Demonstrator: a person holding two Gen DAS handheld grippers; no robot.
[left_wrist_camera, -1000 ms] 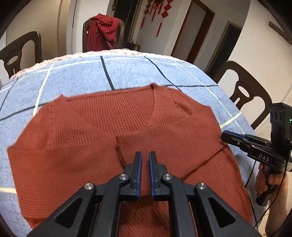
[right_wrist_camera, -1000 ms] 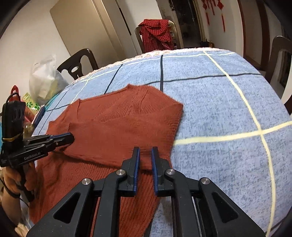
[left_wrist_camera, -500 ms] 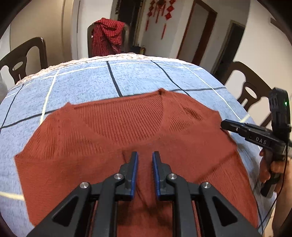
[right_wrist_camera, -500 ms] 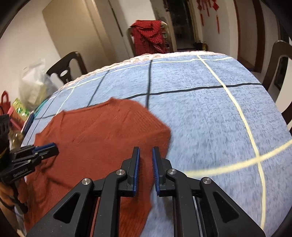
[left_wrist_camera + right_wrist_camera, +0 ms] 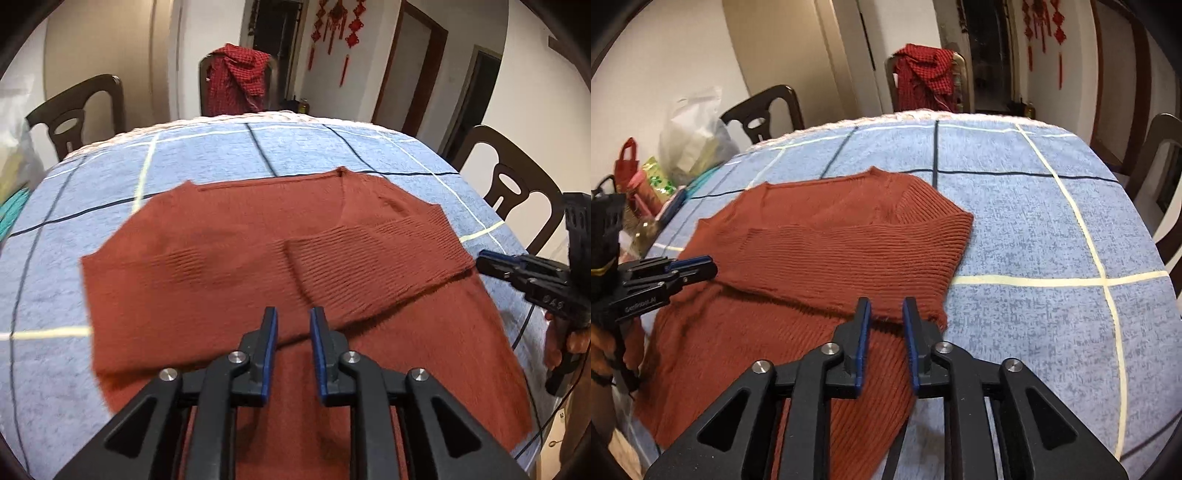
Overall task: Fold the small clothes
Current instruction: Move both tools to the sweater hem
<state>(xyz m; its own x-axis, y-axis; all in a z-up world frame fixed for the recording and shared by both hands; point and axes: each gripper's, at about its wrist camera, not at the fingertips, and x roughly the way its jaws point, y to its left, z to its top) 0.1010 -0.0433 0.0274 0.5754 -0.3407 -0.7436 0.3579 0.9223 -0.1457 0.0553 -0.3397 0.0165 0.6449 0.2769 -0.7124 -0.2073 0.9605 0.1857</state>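
1. The rust-red knit sweater [image 5: 229, 266] lies flat on the counter [image 5: 1034, 206], which wears a blue checked cloth; its V-neck points toward the far edge.
2. Both sleeves are folded in across the chest, and their cuffs meet near the middle of the garment.
3. The hem end hangs over the near edge, closest to the person.
4. Left claw [image 5: 292, 317] hovers above the lower edge of the folded sleeves, jaws apart and just been opening; nothing is pinched between them, only knit lying below.
5. Right claw [image 5: 884, 308] sits over the sweater's right side, close to the near edge, where the folded sleeve edge crosses the body. Its jaws are apart too, just been widening, and the pads do not press the fabric.
6. In the left wrist view a hand [image 5: 565, 343] grips the right tool's handle, off the counter's right edge.
7. Beyond the far edge, a red checked cloth [image 5: 925, 74] drapes over a chair [image 5: 236, 85].
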